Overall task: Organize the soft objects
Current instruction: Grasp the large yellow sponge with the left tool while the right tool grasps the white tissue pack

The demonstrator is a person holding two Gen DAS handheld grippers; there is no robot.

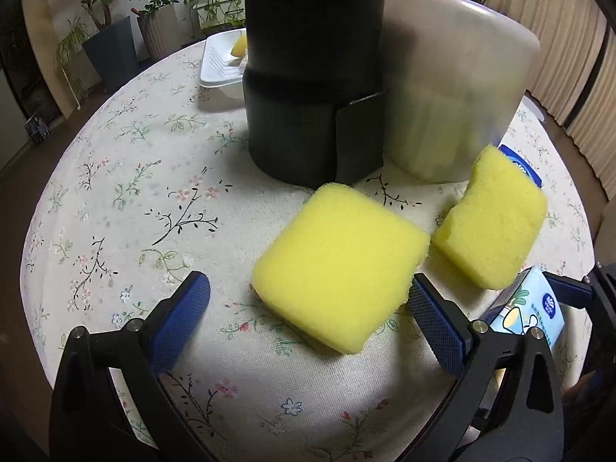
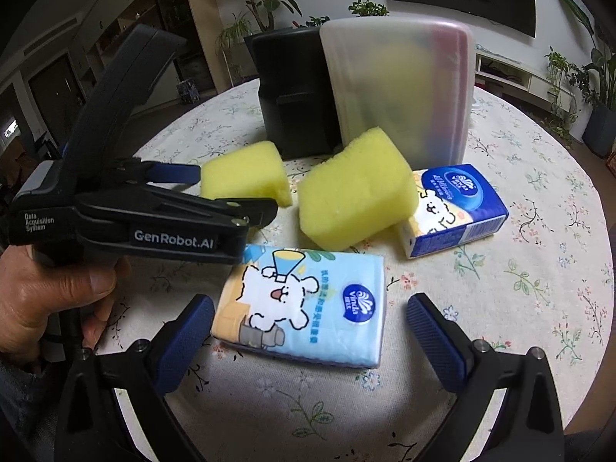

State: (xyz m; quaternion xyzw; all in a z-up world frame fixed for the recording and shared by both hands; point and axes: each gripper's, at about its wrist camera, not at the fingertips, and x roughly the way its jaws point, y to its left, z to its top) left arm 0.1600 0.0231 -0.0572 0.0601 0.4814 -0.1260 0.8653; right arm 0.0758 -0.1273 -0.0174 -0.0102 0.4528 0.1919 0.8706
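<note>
Two yellow sponges lie on the floral tablecloth. The near sponge (image 1: 338, 265) (image 2: 246, 179) sits between the fingertips of my open left gripper (image 1: 308, 300), its corner by the right pad. The second sponge (image 1: 492, 219) (image 2: 358, 196) leans on a dark-blue tissue pack (image 2: 458, 208) (image 1: 519, 165). A light-blue tissue pack (image 2: 308, 304) (image 1: 527, 312) lies flat between the fingers of my open right gripper (image 2: 308, 327). The left gripper's body (image 2: 154, 208) shows in the right wrist view, held by a hand.
A black cylindrical container (image 1: 312, 84) (image 2: 296, 92) and a frosted plastic bin (image 1: 458, 88) (image 2: 400, 84) stand behind the sponges. A white tray (image 1: 221, 65) sits at the far left. Potted plants stand beyond the round table's edge (image 1: 42, 200).
</note>
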